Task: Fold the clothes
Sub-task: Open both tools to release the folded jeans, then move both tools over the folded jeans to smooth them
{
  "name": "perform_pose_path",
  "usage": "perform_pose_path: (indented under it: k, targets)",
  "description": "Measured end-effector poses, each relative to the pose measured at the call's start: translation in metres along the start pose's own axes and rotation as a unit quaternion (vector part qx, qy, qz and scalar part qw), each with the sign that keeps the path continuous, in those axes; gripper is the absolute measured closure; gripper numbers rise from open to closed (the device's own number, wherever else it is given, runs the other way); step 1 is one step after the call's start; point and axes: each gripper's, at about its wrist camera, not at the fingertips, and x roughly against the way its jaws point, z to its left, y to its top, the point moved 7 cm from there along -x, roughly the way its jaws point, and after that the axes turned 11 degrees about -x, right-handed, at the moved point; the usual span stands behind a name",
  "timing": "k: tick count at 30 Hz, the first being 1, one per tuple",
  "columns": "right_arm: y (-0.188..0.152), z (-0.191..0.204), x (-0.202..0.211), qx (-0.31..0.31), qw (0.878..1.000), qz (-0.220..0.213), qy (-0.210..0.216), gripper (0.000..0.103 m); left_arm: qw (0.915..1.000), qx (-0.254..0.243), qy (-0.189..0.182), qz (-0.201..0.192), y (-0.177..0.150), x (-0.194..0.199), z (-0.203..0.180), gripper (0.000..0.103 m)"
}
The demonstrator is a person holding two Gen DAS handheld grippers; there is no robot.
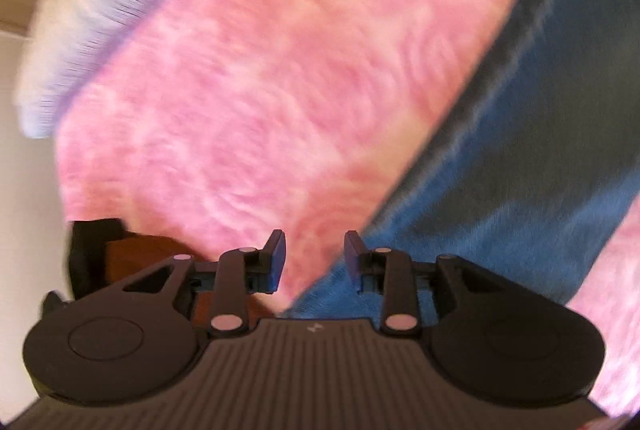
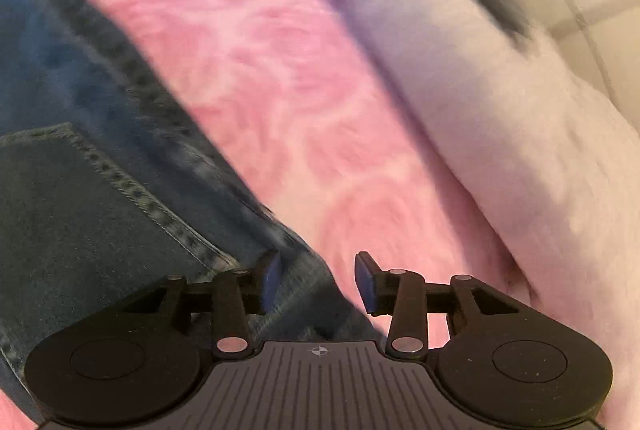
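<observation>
Left wrist view: left tongs (image 1: pixel 315 262) parted, gripping nothing, over the jeans (image 1: pixel 540 169) edge.
Right tongs (image 2: pixel 318 282): parted too, empty, at the denim hem.
Jeans: flat on pink blanket (image 1: pixel 280 89).
Tip: probably pinch both edges evenly, lift together.

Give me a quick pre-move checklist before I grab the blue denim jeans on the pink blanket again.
1. Left gripper jaws open, nothing between them: ok.
2. Right gripper jaws open, nothing pinched: ok.
3. Blue denim jeans lying on fuzzy pink blanket: ok.
4. Jeans edge below each gripper's jaws: ok.
5. Jeans lying flat, wrinkle-free: cannot tell, both views blurred.
6. Whole garment in view: not ok.
</observation>
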Motion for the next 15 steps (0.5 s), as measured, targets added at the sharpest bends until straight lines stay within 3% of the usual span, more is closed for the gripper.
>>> perform_pose_path:
  k: [2,5,10,13,15]
  targets:
    - [-0.018,-0.008,0.013,-0.07,0.998,0.004,0.003,0.063,0.9995,0.01,-0.003,-0.03,0.014,0.02,-0.008,0.075]
    - [-0.046,-0.007,0.025,-0.155,0.987,0.01,0.049,0.063,0.9966,0.008,-0.037,-0.074,0.044,0.035,-0.037,0.075]
    - [-0.091,0.001,0.014,-0.201,0.975,0.031,0.09,0.064,0.9909,-0.041,-0.081,-0.099,0.097,0.032,-0.097,0.074]
    - [-0.089,-0.005,0.022,-0.23,0.969,0.028,0.088,0.064,0.9892,-0.055,-0.084,-0.107,0.105,0.044,-0.118,0.074]
    - [-0.083,-0.005,0.035,-0.23,0.97,0.02,0.08,0.063,0.99,-0.044,-0.09,-0.099,0.094,0.054,-0.124,0.074]
